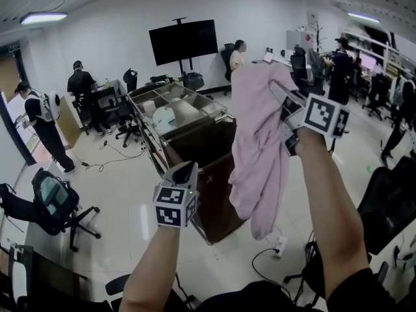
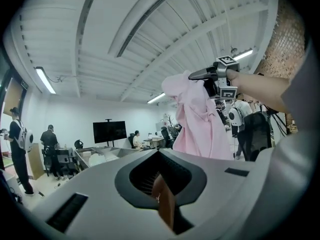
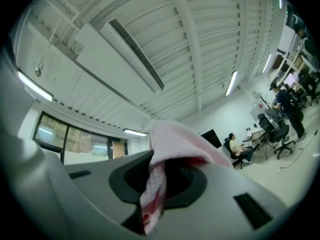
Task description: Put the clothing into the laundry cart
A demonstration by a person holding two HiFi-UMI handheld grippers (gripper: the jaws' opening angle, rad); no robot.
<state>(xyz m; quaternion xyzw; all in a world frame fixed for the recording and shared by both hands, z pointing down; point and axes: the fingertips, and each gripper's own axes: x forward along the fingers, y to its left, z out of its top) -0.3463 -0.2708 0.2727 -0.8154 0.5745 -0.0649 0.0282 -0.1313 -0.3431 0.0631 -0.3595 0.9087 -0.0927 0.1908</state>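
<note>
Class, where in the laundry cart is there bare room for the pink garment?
The dark bag section, bordered by the cart's metal rail and the far tray, looks bare. The far tray is crowded with white items. The garment hangs from the right tongs.

Holding pink clothing (image 1: 257, 151) high in right gripper (image 1: 281, 96), draped beside the laundry cart (image 1: 218, 203); left gripper (image 1: 185, 169) lower, by the cart's near rim.

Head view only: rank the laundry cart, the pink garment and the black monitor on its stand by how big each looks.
1. Laundry cart
2. Pink garment, close behind; it hangs nearer the camera, so the gap is unsure.
3. Black monitor, far across the room.
</note>
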